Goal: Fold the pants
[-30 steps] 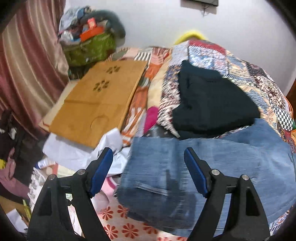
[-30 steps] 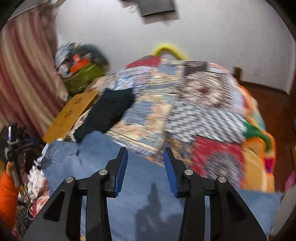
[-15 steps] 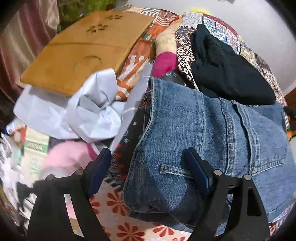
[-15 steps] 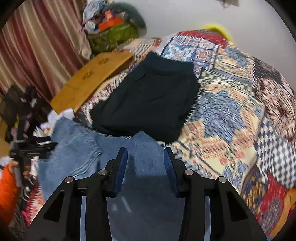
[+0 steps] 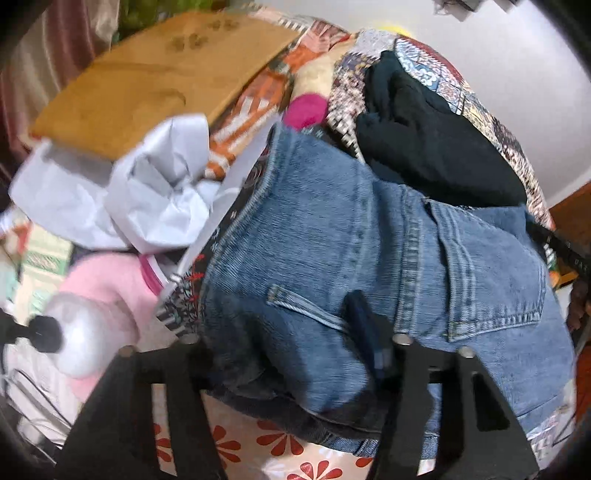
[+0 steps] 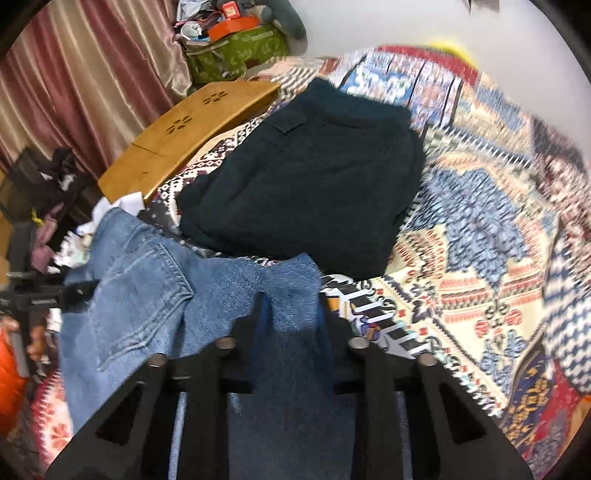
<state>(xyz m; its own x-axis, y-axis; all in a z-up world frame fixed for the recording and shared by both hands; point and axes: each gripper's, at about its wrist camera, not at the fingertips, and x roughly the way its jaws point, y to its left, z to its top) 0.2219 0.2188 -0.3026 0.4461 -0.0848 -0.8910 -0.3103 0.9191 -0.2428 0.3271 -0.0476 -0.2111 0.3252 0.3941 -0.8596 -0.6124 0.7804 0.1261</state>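
Right wrist: 1 jeans [image 6: 133, 295], 1 dark pants [image 6: 306, 184]; both tools, right tool [image 6: 291, 314], left tool [image 5: 280, 350], just closing, pinch denim.

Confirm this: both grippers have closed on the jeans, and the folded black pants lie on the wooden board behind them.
Wrong in one respect. The black pants lie on the patterned quilt, beside the wooden board, as the right wrist view shows. The left gripper and right gripper have just closed on the jeans.

White wall [image 6: 369, 26], striped curtain [image 6: 74, 85], patchwork-covered bed [image 6: 480, 221], wooden board [image 5: 147, 77].
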